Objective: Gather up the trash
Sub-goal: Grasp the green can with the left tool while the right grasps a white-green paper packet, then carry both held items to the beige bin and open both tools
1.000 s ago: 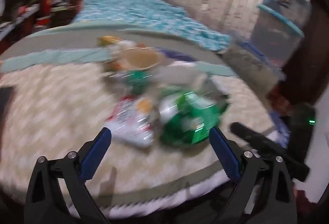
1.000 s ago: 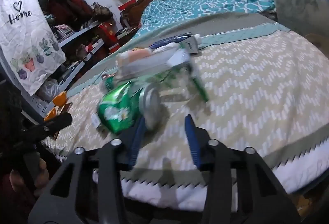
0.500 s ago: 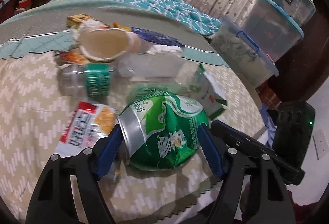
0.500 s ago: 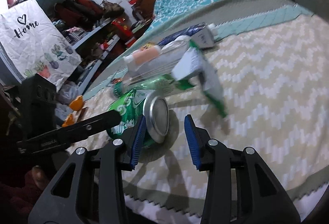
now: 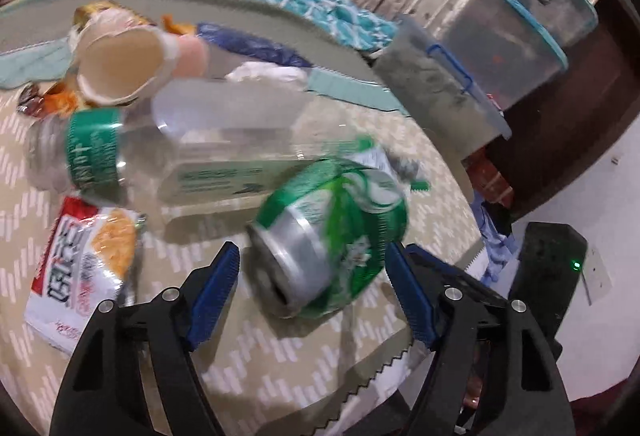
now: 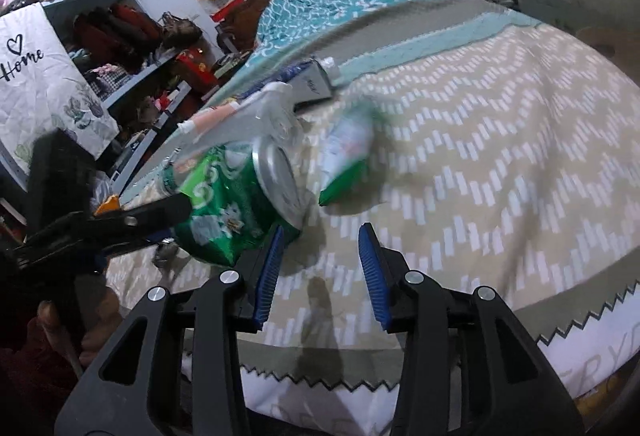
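On the bed with the beige zigzag cover (image 5: 36, 172), from left to right lie a red and white snack packet (image 5: 84, 268), a clear plastic bottle with a green label (image 5: 168, 144) and a crumpled green aluminium can (image 5: 332, 236). The left gripper (image 5: 312, 288) has this can between its blue pads, the right pad at the can's side and a small gap at the left pad. The right gripper (image 6: 320, 268) hangs half open and empty just beside the same can (image 6: 236, 204).

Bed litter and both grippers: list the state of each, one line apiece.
green can: dented, on its side between the left gripper's pads, no clear squeeze.
clear bottle: lying flat, empty.
paper cup: tipped over, mouth toward the camera, rim torn.
snack wrapper: flat on the bedspread, untouched.
left gripper: open around the can.
right gripper: open, nothing between its pads.
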The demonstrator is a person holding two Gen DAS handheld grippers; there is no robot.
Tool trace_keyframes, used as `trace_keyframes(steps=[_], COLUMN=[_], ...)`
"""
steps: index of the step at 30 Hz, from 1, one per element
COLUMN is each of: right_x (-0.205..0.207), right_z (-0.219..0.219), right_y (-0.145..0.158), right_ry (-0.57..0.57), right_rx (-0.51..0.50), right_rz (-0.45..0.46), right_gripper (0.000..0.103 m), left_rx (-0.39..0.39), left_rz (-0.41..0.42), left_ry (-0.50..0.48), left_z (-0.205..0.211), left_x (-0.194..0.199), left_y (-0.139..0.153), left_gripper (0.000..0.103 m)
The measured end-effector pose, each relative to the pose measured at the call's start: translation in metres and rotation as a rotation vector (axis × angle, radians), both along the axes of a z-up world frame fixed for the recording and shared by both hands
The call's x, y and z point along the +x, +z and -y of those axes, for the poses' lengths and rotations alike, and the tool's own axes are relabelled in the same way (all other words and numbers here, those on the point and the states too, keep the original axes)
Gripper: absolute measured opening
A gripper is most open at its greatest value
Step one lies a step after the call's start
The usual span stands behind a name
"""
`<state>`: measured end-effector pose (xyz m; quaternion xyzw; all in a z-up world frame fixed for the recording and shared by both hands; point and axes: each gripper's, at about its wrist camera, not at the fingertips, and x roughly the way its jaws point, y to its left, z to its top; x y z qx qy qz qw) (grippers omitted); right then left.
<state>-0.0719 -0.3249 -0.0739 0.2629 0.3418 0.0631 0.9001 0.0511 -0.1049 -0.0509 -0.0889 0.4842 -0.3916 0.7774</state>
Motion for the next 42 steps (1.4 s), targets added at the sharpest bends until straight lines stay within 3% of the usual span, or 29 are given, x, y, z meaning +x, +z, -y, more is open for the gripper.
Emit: trace_keyframes(steps=[7,11,14,19,20,21,23,26,29,31,32,33,35,38,42], right_x=[0.003,0.007,0.002,0.012,0.02,0.033,0.054,0.081,0.104,0.109,0.107,0.103,0.093,0.077,0.044], right_z=[-0.01,-0.003,0.016,0.054,0.059,0.063,0.065,0.057,0.052,0.05,0.046,0.04,0.039,0.064,0.138], right_y=[0.008,0.006,0.009,0.016,0.015,0.014,0.013,0.014,0.01,0.003,0.0,-0.001,0.0,0.005,0.009], right_ry=[0.017,-0.055,-0.089,-0.168,-0.165,-0.146,-0.08,0.028,0.133,0.188,0.205,0.237,0.28,0.205,0.005], right_rx=[-0.013,-0.072,-0.051,-0.113,-0.137,-0.168,-0.219,-0.323,-0.363,-0.364,-0.402,-0.446,-0.413,-0.363,-0.231], right_rz=[0.029,0.005,0.022,0.018,-0.002,-0.039,-0.07,-0.105,-0.146,-0.176,-0.168,-0.151,-0.127,-0.084,-0.041], right_gripper=[0.042,0.042,0.042,0.043,0.05,0.063,0.074,0.074,0.074,0.071,0.06,0.039,0.017,0.012,0.011], left_rx=[-0.016,0.001,0.03,0.077,0.089,0.091,0.078,0.071,0.039,0.044,0.035,0.019,0.001,0.014,0.033], left_rz=[0.049,0.08,0.072,0.056,0.041,0.025,0.023,0.029,0.011,0.011,-0.004,-0.024,-0.049,-0.044,-0.041], left_ry=[0.033,-0.05,-0.121,-0.159,-0.163,-0.169,-0.169,-0.161,-0.146,-0.124,-0.113,-0.099,-0.074,-0.09,-0.185], left_z=[-0.019,0.015,0.039,0.063,0.065,0.067,0.066,0.06,0.045,0.033,0.026,0.02,0.015,0.032,0.085], left_x=[0.009,0.012,0.012,0.007,0.005,0.003,-0.003,-0.013,-0.02,-0.022,-0.021,-0.02,-0.017,-0.013,-0.009], left_y=[0.019,0.02,0.015,-0.001,-0.006,-0.01,-0.014,-0.011,-0.009,-0.008,-0.009,-0.01,-0.009,-0.001,0.006], left_gripper=[0.072,0.072,0.072,0.072,0.071,0.068,0.054,0.049,0.048,0.048,0.048,0.048,0.048,0.048,0.048])
